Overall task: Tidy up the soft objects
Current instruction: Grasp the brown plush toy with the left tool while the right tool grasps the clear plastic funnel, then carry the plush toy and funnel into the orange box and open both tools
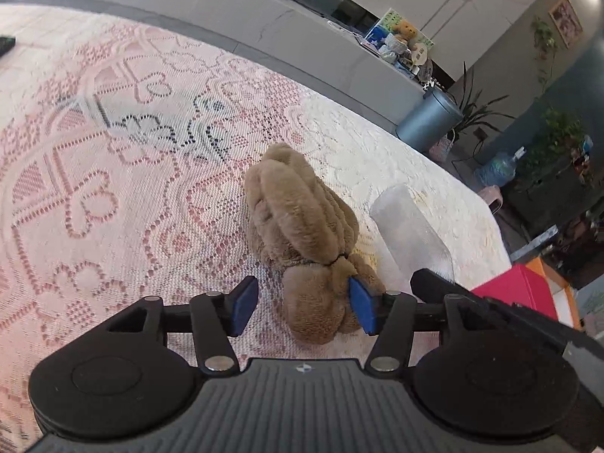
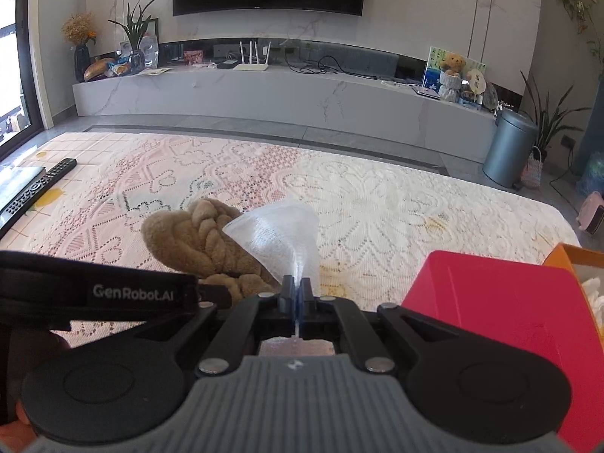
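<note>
right wrist | right tongs [image 2: 296, 290] pinch mesh bag [image 2: 281, 239] | brown plush [image 2: 196, 241] partly hidden

The left gripper [image 1: 302, 307] is held low over the table with its jaws spread wide; its blue pads [image 1: 360, 309] are well apart, the right-hand pad touching the brown plush toy [image 1: 302, 219]. The right gripper [image 2: 297, 290] is held level, its jaws pressed together on the translucent bag [image 2: 279, 238], which is pinched at its narrow end.
</note>
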Demonstrator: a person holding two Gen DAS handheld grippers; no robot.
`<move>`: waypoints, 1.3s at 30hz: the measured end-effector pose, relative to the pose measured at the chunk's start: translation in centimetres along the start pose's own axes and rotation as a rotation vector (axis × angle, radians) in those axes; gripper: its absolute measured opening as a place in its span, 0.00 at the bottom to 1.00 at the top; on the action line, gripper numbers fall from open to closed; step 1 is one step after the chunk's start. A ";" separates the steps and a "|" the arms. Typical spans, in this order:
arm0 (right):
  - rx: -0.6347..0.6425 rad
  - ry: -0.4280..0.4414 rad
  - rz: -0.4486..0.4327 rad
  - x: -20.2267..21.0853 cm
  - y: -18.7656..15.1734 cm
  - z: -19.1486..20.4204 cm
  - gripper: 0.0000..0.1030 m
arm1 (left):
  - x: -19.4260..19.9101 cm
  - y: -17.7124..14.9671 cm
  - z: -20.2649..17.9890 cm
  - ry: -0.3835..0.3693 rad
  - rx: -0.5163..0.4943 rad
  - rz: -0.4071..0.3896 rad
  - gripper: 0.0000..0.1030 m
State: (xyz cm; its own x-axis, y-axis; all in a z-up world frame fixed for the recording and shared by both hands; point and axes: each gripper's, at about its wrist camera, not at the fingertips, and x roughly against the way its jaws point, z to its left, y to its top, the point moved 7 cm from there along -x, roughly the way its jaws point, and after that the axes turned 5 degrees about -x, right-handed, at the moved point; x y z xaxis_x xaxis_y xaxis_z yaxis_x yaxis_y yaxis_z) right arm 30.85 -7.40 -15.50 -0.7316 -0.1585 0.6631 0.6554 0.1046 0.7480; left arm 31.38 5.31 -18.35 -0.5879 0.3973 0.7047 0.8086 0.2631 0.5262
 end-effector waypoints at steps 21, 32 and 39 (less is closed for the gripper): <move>0.012 0.002 0.019 1.2 0.1 0.0 0.00 | 2.6 0.2 -1.6 -0.032 -0.050 -0.080 0.26; -0.112 0.136 -0.008 7.7 0.8 -0.3 0.00 | 11.6 -1.6 -4.3 0.001 -0.175 -0.191 0.26; -0.196 0.183 -0.067 14.0 1.5 -3.6 0.00 | 16.1 -2.7 -9.0 -0.046 -0.250 -0.238 0.26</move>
State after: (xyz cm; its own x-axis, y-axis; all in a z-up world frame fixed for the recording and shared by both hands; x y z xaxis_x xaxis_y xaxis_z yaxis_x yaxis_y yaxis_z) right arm 22.26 -12.95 -5.17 -0.7403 -0.3349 0.5829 0.6434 -0.1016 0.7588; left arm 19.56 3.13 -4.15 -0.7532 0.3913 0.5287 0.6146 0.1323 0.7777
